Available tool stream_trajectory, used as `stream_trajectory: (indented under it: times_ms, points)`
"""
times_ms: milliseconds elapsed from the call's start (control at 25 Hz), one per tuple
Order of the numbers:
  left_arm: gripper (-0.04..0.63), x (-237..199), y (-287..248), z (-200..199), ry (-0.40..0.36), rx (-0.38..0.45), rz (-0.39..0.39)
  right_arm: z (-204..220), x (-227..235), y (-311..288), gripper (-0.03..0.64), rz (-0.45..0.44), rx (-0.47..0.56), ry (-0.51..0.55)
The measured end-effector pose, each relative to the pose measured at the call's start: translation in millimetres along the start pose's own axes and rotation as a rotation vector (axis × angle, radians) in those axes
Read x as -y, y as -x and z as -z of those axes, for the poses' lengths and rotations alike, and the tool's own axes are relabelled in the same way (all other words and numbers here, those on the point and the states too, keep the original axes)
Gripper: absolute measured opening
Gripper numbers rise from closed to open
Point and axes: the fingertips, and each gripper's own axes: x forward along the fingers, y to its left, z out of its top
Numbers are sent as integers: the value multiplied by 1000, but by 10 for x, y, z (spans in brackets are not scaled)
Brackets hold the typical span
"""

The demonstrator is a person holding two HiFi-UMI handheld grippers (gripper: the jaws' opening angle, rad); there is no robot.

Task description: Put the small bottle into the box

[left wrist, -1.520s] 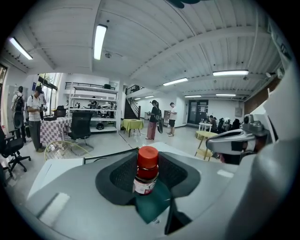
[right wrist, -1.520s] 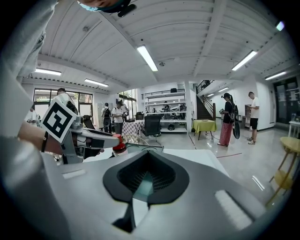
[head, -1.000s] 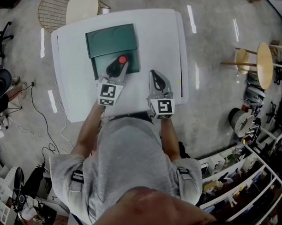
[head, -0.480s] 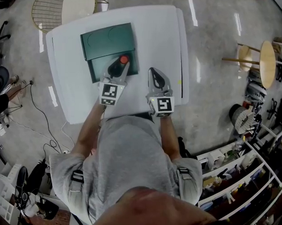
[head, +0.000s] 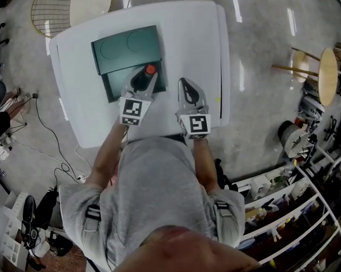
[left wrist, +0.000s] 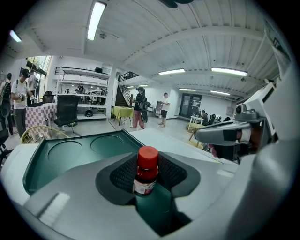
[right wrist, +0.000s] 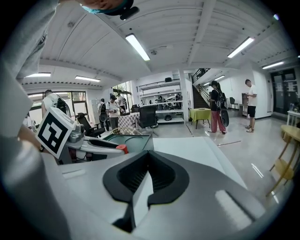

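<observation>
The small bottle [left wrist: 146, 172] is dark with a red cap [head: 150, 69] and a white label. My left gripper [head: 144, 80] is shut on its body and holds it upright. It hangs over the near right part of the green box [head: 114, 84], whose lid [head: 126, 46] lies open behind, with two round hollows [left wrist: 70, 152]. My right gripper [head: 184, 87] is beside it to the right over the bare white table [head: 191, 33]; its jaws [right wrist: 147, 157] meet at the tips with nothing between them. In the right gripper view the left gripper [right wrist: 96, 144] and the red cap [right wrist: 122, 148] show at the left.
A wire stool and a round seat [head: 88, 2] stand past the table's far left corner. Wooden stools [head: 323, 71] stand on the floor at the right, and shelves [head: 290, 215] fill the lower right. Cables [head: 47, 139] trail on the floor at the left. People stand far off [right wrist: 216, 110].
Both grippers have sunk a little toward the table. The left one still carries the bottle over the green box. The right one stays shut and empty.
</observation>
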Motion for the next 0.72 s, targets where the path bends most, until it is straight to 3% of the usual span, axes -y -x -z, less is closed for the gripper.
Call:
stream_trajectory:
  times_ms: [240, 720]
  points:
    - [149, 82, -74, -39, -39, 12, 27, 6, 67, -66, 3, 1, -19, -7]
    - [152, 136, -85, -4, -39, 5, 25, 45, 89, -98, 3, -15, -9, -4]
